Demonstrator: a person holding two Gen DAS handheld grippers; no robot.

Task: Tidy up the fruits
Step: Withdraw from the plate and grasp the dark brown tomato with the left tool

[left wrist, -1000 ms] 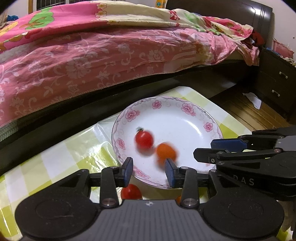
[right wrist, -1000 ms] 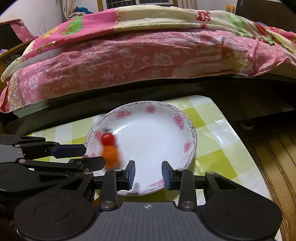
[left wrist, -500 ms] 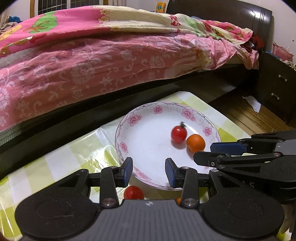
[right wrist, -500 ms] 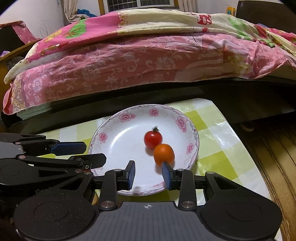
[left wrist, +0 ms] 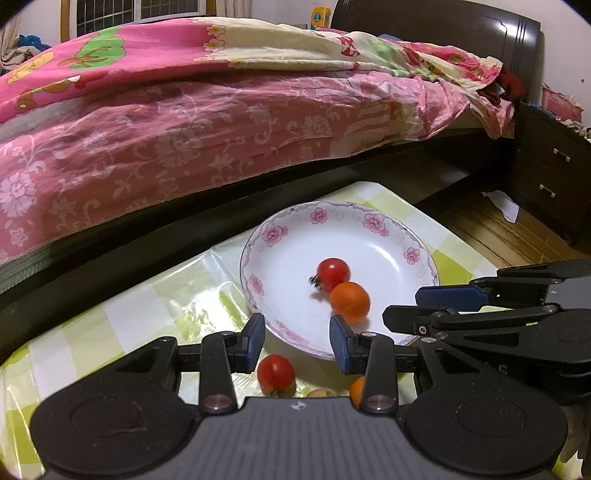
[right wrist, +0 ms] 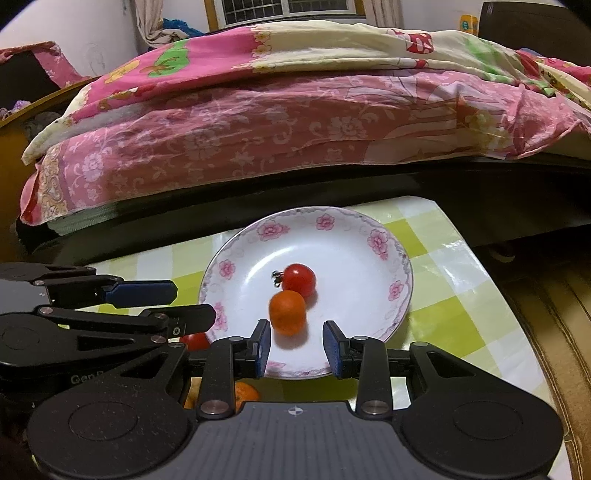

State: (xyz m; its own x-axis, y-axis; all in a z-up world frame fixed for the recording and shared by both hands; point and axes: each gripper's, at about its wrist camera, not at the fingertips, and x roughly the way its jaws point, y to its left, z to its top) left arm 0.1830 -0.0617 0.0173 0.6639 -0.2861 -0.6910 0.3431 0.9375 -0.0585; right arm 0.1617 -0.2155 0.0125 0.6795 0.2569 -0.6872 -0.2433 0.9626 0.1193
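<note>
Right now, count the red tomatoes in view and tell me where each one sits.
2. One red tomato lies in the plate against the orange fruit. The other red tomato sits on the tablecloth just before the plate. The grippers may hide more.

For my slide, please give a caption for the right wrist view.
Red tomato and orange fruit resting on flowered plate.

Pink-quilted bed [left wrist: 221, 122], barred window [right wrist: 288, 7]

Pale raised letters reading "Gen" stand on the black body of the left gripper [right wrist: 192, 306], lower left of the right wrist view. The rest is cut off; nothing else is legible.
</note>
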